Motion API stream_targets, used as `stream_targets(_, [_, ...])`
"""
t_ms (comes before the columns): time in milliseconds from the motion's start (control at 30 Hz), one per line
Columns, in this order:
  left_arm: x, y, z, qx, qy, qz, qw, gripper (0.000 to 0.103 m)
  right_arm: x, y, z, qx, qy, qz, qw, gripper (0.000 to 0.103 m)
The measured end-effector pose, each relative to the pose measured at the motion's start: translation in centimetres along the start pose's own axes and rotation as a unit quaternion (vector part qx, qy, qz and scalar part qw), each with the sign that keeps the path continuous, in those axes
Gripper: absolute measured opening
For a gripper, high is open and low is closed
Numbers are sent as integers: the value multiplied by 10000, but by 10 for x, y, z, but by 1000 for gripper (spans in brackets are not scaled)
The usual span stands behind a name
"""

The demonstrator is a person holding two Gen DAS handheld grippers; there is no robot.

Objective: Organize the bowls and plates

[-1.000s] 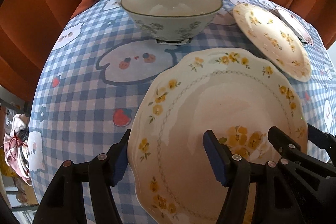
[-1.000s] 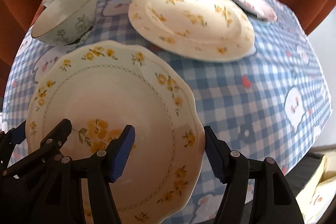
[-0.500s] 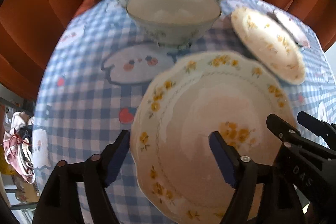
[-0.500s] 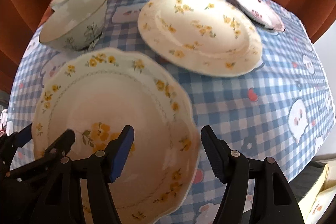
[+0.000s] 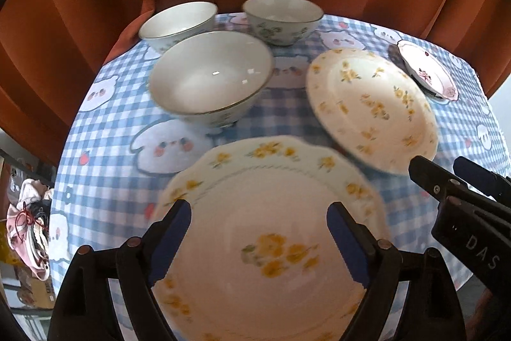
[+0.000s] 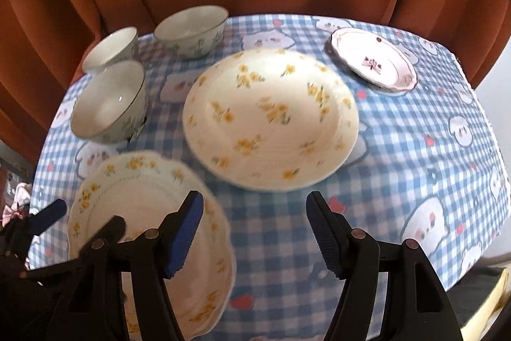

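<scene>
The three bowls (image 5: 209, 77) are grouped at the far left of the table (image 6: 431, 155), rims up and just beside one another, which keeps like items together. None is nested yet, so stacking is judged to remain.

The scalloped plate (image 5: 271, 232) lies flat at the near edge of the table, under the left tongs (image 5: 258, 242). These tongs have just been opening; the plate shows between the pads in the left wrist view, but they do not press on it. The plate is released.

The round flowered plate (image 6: 271, 120) rests at the centre of the table, apart from the scalloped plate. It is judged the likely base for a plate stack.

The right tongs (image 6: 254, 234) stand open and empty above bare cloth, beside the rim of the scalloped plate.

The small pink-rimmed plate (image 6: 373, 63) sits at the far right, well apart from the others.
</scene>
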State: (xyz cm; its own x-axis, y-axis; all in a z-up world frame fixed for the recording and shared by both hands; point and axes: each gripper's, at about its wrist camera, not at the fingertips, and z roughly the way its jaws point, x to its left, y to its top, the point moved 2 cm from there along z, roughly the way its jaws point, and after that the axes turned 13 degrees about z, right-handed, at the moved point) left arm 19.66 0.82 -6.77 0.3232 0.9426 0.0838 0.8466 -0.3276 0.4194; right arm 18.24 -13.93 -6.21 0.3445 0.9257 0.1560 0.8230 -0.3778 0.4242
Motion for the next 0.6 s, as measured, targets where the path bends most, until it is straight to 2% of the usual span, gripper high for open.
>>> stream_targets(300, [-43,44,12,-101,287,-289,9991,88,-34,51,14,-82,224,-229,9995,70])
stream_targets(600, [-56,87,43,-117,587,-560,9966,88,-57,101,51,-54,365,-451,9983,70])
